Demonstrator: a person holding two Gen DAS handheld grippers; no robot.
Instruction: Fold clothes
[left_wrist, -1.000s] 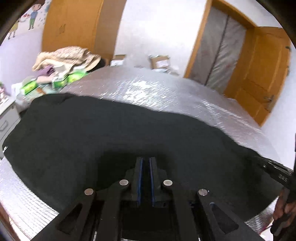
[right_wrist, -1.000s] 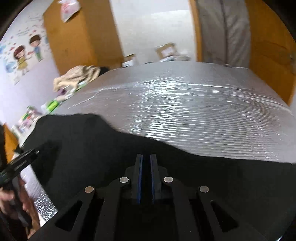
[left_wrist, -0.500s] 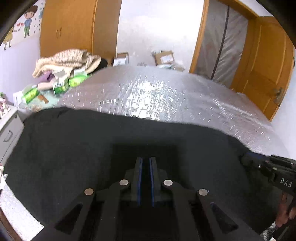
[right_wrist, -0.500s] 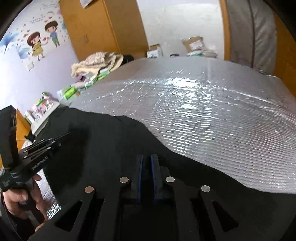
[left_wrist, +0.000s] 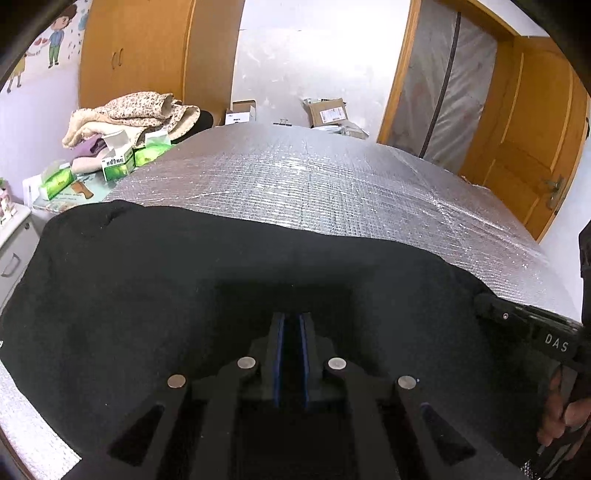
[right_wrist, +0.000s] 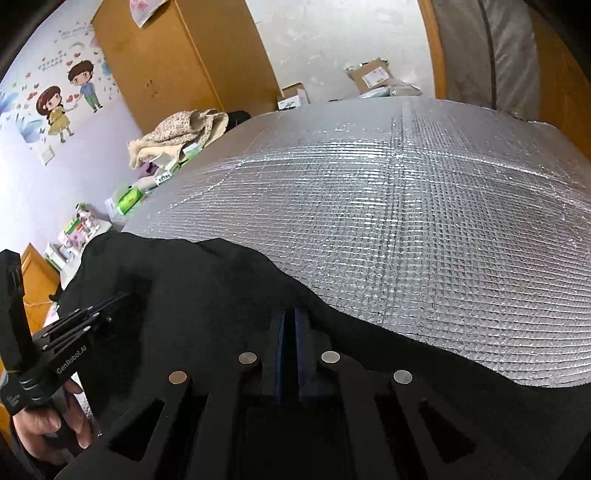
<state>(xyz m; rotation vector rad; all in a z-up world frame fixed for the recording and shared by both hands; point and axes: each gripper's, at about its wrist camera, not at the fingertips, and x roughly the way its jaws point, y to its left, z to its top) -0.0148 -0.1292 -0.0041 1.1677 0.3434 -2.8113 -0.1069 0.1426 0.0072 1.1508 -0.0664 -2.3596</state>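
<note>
A silver quilted foil mat (left_wrist: 332, 184) fills the middle and upper right of both wrist views, spread over a broad flat surface. Across the lower half of each frame lies a black garment (left_wrist: 166, 280), flat on the mat, its far edge running from the left side down toward the right; in the right wrist view that edge slants more steeply to the lower right. Wooden wardrobes (left_wrist: 147, 55) stand at the upper left, and a wooden door (left_wrist: 535, 140) at the upper right of the left wrist view. A beige blanket (left_wrist: 133, 114) is heaped at the left, with green and white boxes (left_wrist: 118, 162) just below it. The left gripper (left_wrist: 291, 321) sits at the bottom centre of its own view over the black cloth, its 2 blue pads parted by a thin slit and easing apart; whether cloth lies between them cannot be told. The right gripper (right_wrist: 291, 314) has its pads pressed together at the garment's edge; a pinch on fabric cannot be made out. A hand (right_wrist: 48, 417) holds the left gripper's handle at the lower left of the right wrist view.
</note>
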